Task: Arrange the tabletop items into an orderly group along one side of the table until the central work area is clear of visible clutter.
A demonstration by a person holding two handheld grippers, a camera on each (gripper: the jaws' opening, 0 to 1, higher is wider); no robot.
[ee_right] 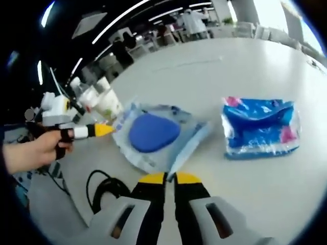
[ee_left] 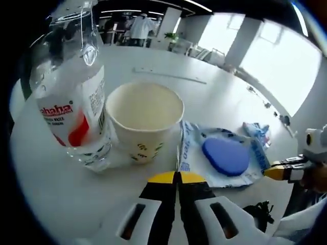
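Partly grouped: water bottle [ee_left: 71, 97] touching paper cup [ee_left: 144, 122], blue-pad packet [ee_right: 153, 133] just beside, blue pouch [ee_right: 260, 126] well apart mid-table [ee_right: 214, 66]; left gripper [ee_left: 176, 177] and right gripper [ee_right: 167, 178] clenched, empty.

Cream paper cup [ee_left: 144, 120] with green specks, red-labelled clear bottle [ee_left: 71, 87], blue sponge [ee_right: 152, 131], blue-pink packet [ee_right: 260, 126]

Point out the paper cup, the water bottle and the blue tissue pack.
paper cup [ee_left: 144, 125]: left gripper view, on its front wall.
water bottle [ee_left: 71, 102]: left gripper view, on its label.
blue tissue pack [ee_right: 260, 125]: right gripper view, on its top face.
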